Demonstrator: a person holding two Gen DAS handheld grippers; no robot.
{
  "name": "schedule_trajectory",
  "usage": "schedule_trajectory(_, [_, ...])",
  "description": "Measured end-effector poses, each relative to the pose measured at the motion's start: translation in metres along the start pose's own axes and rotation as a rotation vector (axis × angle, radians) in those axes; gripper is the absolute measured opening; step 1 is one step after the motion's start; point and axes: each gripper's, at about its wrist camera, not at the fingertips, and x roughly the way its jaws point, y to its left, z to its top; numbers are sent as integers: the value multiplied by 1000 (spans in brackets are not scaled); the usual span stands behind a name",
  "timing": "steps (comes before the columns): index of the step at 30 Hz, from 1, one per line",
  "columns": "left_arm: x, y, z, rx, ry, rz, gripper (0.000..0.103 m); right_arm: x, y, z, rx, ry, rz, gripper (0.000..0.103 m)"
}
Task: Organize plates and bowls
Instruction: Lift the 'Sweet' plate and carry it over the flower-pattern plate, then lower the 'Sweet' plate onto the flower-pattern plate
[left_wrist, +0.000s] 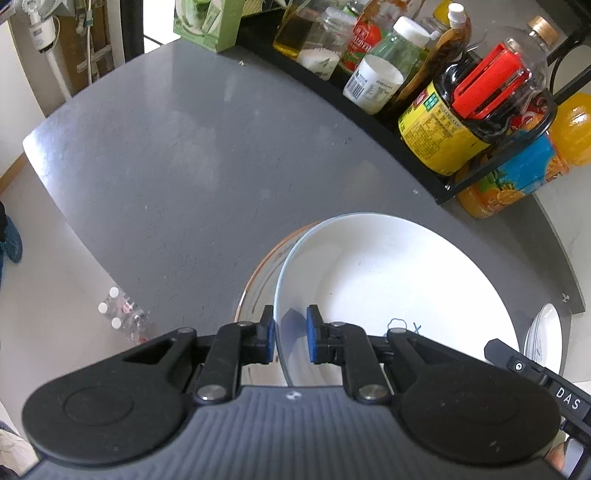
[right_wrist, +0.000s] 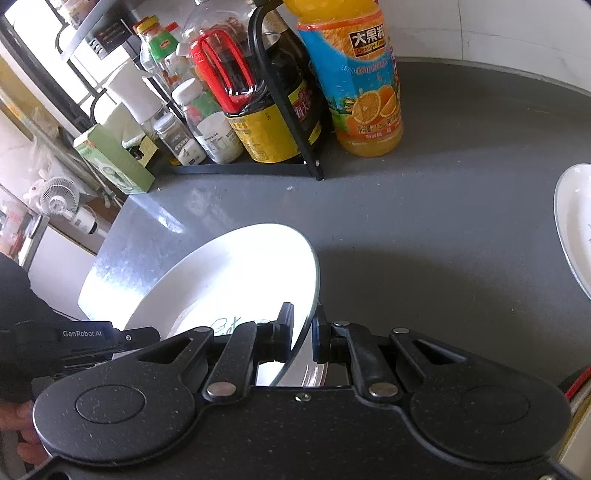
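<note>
Two handheld black grippers are working at a dark grey countertop (left_wrist: 177, 155). The left gripper (left_wrist: 290, 338) is straddling the near left rim of a wide, shallow white ceramic bowl (left_wrist: 388, 280), one blue pad (left_wrist: 313, 332) inside and the other outside; the jaws are sitting narrowly around the rim, though whether they are pinching it cannot be told. This bowl is sitting over a white plate with an orange-brown rim (left_wrist: 258, 273), which is peeking out at its left. From the right wrist camera, the right gripper (right_wrist: 303, 332) is closing its jaws narrowly on the right edge of the same white bowl (right_wrist: 221, 280), which is tilting, its right side raised. A second white plate (right_wrist: 574, 221) is lying apart at the right edge of the counter. Behind, a black wire rack (right_wrist: 280, 110) is holding sauce bottles and jars, and a tall orange juice bottle (right_wrist: 364, 81) is standing just beside it.
</note>
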Motion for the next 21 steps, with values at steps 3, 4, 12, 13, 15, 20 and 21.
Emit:
schedule_trajectory(3, [1, 3, -3, 1, 3, -4, 15, -1, 0, -4, -7, 6, -3, 10])
schedule_trajectory(4, [0, 4, -4, 4, 5, -5, 15, -2, 0, -5, -9, 8, -3, 10])
schedule_trajectory(12, [7, 7, -11, 25, 34, -5, 16, -3, 1, -13, -20, 20, -25, 10])
schedule_trajectory(13, [7, 8, -12, 28, 34, -7, 16, -2, 1, -14, -19, 27, -27, 10])
schedule_trajectory(15, [7, 9, -13, 31, 37, -10, 16, -2, 2, -17, -25, 47, -23, 10])
schedule_trajectory(20, [9, 6, -11, 59, 34, 5, 16, 2, 3, -23, -30, 76, -35, 10])
schedule_trajectory(21, [10, 5, -11, 64, 34, 12, 17, 3, 3, -24, -31, 83, -39, 10])
